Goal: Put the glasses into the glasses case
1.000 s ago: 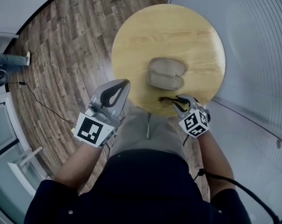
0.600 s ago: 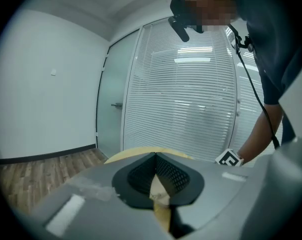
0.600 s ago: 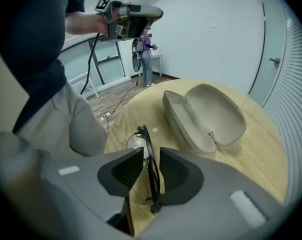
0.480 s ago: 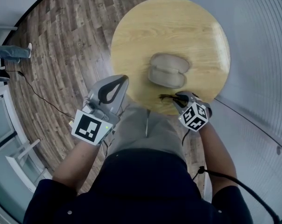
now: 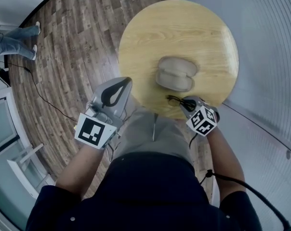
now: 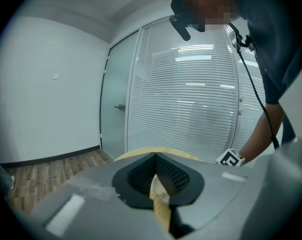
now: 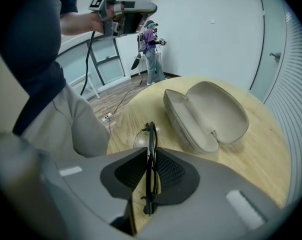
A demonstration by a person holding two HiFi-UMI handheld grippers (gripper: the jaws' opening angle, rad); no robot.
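In the head view the right tongs (image 5: 183,103) sit at the lower edge of the round tabletop (image 5: 150,37). Their jaws have just been closing and pinch the black glasses (image 5: 176,100) edge-on between the pads. The open beige case (image 5: 174,73) lies just above them, near the frame's centre. The left tongs (image 5: 117,91), pressed together on nothing, hang left of centre, off the tabletop.

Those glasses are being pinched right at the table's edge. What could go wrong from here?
1. The right gripper, its jaws just closing, pinches the black thin-framed glasses edge-on; they could twist or slip when lifted.
2. They lie near the round wooden table's rim, so a slip could drop them off it.
3. Nothing steadies the open beige glasses case; it may slide when they go in.
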